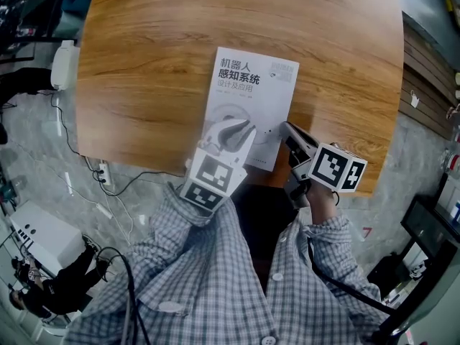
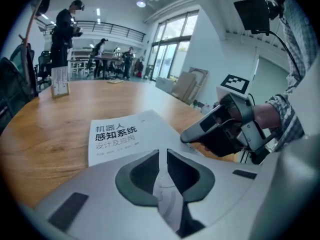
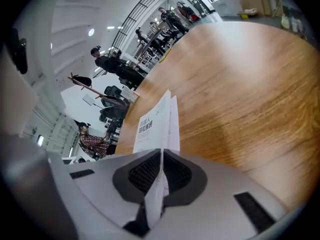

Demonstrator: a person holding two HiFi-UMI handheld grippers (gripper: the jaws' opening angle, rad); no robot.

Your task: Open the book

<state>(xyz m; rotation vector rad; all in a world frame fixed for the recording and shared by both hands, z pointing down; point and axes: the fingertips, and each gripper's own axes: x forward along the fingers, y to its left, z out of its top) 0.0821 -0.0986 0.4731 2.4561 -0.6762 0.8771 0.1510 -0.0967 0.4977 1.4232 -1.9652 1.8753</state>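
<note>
A white book with dark print on its cover lies on the wooden table, near the front edge. My right gripper is at the book's lower right edge, shut on the cover. In the right gripper view the cover stands raised off the pages, pinched between the jaws. My left gripper hovers over the book's lower left part. Its jaws stand a slit apart with nothing between them, and the book shows beyond. The right gripper appears to its right.
The table's front edge runs just behind the book. A white object sits at the table's left edge and a small card stand at the far end. Cables and a white box lie on the floor. People stand far off.
</note>
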